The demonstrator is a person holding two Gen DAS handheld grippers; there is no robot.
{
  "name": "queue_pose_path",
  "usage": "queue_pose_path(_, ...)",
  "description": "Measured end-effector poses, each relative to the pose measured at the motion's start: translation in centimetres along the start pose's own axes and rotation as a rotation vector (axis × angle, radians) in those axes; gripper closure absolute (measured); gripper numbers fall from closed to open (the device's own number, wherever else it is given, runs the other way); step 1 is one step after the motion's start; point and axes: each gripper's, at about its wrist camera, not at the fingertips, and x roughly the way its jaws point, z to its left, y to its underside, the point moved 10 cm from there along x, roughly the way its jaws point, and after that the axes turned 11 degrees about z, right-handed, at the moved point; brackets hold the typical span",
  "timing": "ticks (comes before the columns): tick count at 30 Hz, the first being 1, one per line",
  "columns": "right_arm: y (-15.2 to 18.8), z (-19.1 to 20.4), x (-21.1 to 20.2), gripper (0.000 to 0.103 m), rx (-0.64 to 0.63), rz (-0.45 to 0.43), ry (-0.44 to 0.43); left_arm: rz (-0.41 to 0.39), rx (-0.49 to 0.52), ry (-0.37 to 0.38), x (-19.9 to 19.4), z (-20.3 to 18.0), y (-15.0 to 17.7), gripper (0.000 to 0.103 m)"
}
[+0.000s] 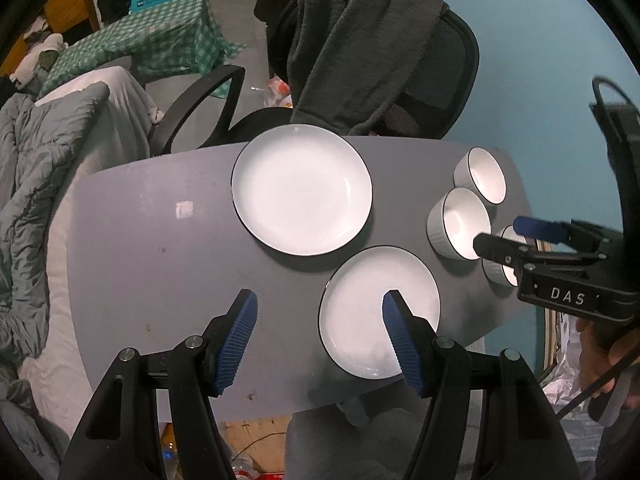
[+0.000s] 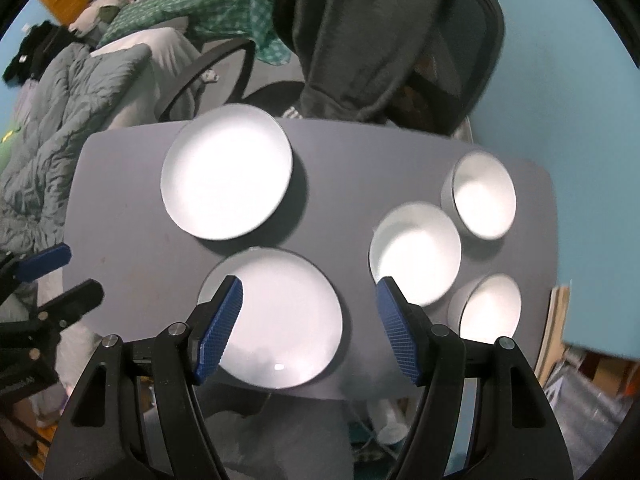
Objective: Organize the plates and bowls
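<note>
On the grey counter, two white plates lie just beside each other at centre frame, with three white bowls clustered at right. Left tool and right tool both hang above with jaws apart, gripping nothing.
</note>
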Motion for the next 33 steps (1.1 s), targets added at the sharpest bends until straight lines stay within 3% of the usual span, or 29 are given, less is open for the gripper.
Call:
queue_pose_path(19,5.1,-3.2,4.3,0.034,0.149,0.063,-0.059,0.076,0.010,-0.018,4.0,-0.2,2.0,0.037)
queue_pose_path(33,5.3,-4.5,9.2,0.034,0.166,0.058,-0.072,0.144,0.018,-0.017,10.7,0.2,2.6,0.037)
